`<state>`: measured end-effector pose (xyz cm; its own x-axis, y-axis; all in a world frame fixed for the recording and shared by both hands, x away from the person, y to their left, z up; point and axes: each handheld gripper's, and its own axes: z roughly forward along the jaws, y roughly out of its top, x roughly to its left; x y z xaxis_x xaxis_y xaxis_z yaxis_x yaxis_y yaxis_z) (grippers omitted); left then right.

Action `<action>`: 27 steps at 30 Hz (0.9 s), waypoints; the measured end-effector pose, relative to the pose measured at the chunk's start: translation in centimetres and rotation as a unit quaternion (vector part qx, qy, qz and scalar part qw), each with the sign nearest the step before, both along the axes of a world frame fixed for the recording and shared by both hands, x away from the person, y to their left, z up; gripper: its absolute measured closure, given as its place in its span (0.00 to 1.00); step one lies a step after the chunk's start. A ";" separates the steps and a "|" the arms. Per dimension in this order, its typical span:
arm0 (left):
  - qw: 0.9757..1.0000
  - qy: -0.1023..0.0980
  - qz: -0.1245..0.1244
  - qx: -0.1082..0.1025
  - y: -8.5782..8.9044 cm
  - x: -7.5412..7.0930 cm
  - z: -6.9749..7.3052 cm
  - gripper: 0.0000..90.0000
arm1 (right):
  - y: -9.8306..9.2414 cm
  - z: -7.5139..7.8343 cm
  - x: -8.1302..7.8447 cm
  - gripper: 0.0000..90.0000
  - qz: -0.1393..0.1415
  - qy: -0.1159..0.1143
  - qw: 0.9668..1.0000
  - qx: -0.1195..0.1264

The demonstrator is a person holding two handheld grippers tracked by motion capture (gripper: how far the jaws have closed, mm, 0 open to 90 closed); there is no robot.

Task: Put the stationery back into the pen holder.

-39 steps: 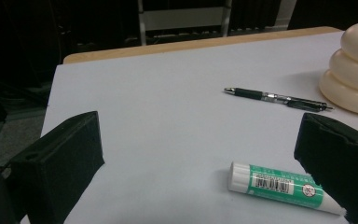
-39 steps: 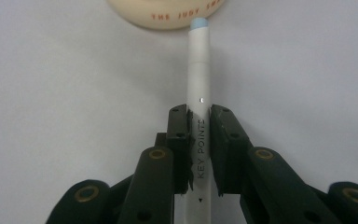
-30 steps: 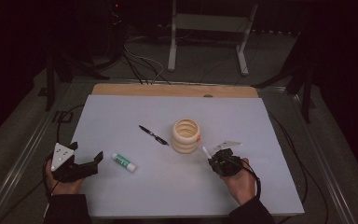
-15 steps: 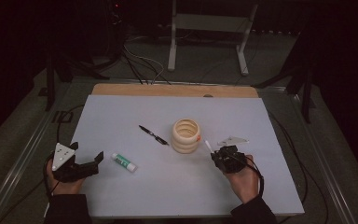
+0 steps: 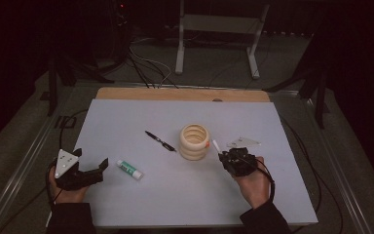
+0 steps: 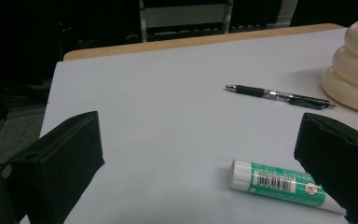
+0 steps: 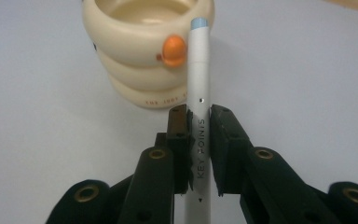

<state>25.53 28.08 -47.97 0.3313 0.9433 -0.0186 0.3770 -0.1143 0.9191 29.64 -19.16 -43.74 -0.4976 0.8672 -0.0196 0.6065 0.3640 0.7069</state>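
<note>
White pen [image 7: 198,93] clamped in shut right gripper [image 7: 198,140] jaws — left gripper [image 6: 205,158] jaws wide, empty — best raised, centred above cream holder [image 7: 144,51], lowered tip-first.

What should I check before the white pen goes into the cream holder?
1. Grip: right gripper shut on white pen, held along the jaws: ok.
2. Pen clear of table: cannot tell.
3. Cream holder upright, mouth open: ok.
4. Pen tip lined up over the mouth: not ok, it sits beside the rim.
5. Left gripper open, apart from the holder: ok.
6. Glue stick and black pen out of the path: ok.
</note>
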 end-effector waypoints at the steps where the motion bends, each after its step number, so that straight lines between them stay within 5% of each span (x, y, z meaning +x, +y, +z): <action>1: 1.000 0.000 0.000 0.000 0.0 0.0 0.0 0.02 | 0.1 0.1 0.0 0.88 0.000 -0.001 1.000 0.001; 27: 1.000 -0.001 0.000 -0.004 0.1 0.0 0.0 0.02 | 3.2 4.1 1.9 0.88 0.030 -0.086 0.995 0.042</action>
